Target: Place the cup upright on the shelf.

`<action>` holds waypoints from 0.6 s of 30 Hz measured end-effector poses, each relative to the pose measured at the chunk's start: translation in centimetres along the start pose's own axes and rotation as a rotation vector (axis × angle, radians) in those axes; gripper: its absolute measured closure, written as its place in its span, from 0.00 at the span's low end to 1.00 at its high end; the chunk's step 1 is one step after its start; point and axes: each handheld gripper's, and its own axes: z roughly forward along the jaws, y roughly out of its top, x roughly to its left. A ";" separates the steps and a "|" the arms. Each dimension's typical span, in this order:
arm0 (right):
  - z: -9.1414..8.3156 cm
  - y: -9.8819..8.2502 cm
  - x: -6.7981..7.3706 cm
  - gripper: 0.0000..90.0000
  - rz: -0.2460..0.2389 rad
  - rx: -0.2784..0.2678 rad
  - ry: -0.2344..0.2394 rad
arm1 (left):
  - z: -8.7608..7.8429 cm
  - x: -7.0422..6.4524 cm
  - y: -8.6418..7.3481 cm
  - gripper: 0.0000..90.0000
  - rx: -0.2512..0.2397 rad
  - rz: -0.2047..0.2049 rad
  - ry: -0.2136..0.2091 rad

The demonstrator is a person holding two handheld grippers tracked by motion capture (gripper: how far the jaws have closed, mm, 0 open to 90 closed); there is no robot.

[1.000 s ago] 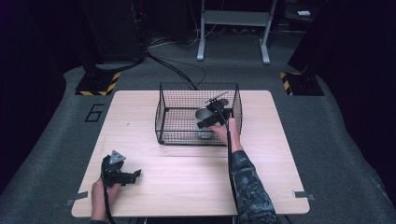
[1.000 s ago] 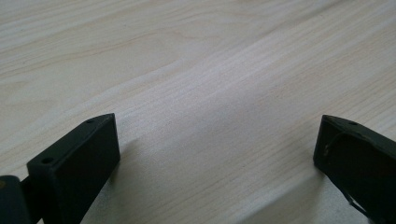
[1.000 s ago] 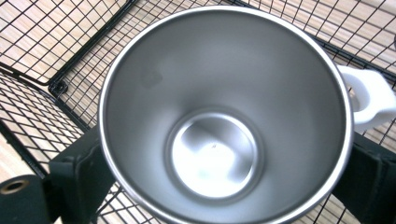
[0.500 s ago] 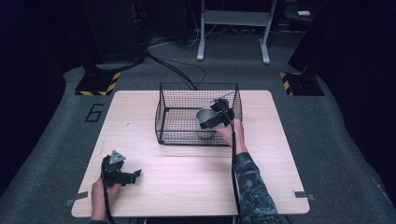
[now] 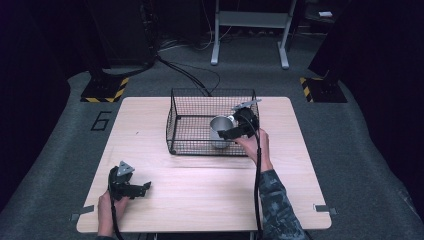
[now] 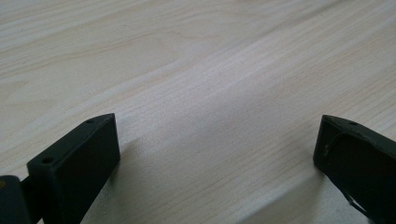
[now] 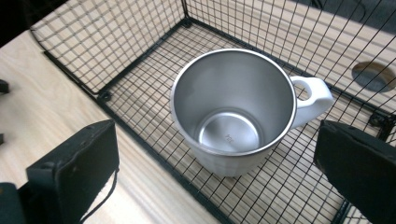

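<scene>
A steel mug (image 5: 219,131) with a white handle stands upright and empty inside a black wire basket (image 5: 190,135) at the back middle of the wooden table (image 5: 210,195). My right gripper (image 5: 227,134) hangs over the basket's near right side, open, and points down at the mug. In the right gripper view the mug (image 7: 233,107) sits on the basket's (image 7: 116,42) mesh floor between the spread jaws of the gripper (image 7: 217,137), untouched. My left gripper (image 5: 139,189) rests on the table's front left, open, with bare wood (image 6: 187,56) between its jaws (image 6: 217,135).
A round hole (image 7: 373,74) shows in the tabletop beyond the basket. Past the table's far edge, the grey floor carries cables (image 5: 190,75), two hazard-striped bases (image 5: 102,90) and a metal stand (image 5: 250,30). A "6" (image 5: 101,120) is marked on the floor at left.
The right gripper has drawn slightly back toward the near right above the basket, with the mug standing still. The left gripper has not moved.
</scene>
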 end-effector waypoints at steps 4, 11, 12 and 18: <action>-1.3 -0.7 0.6 0.00 -0.015 -0.027 0.005 | 0.0 0.0 0.0 0.01 -0.001 -0.001 0.000; -4.4 -3.6 1.6 0.00 -0.050 -0.080 -0.023 | 0.0 0.0 0.0 0.01 0.001 -0.002 -0.003; -4.4 -3.6 1.6 0.00 -0.050 -0.080 -0.023 | 0.0 0.0 0.0 0.01 0.001 -0.002 -0.003; -6.1 -6.3 2.0 0.00 -0.055 -0.101 -0.063 | 0.0 0.0 0.0 0.01 -0.004 -0.002 0.000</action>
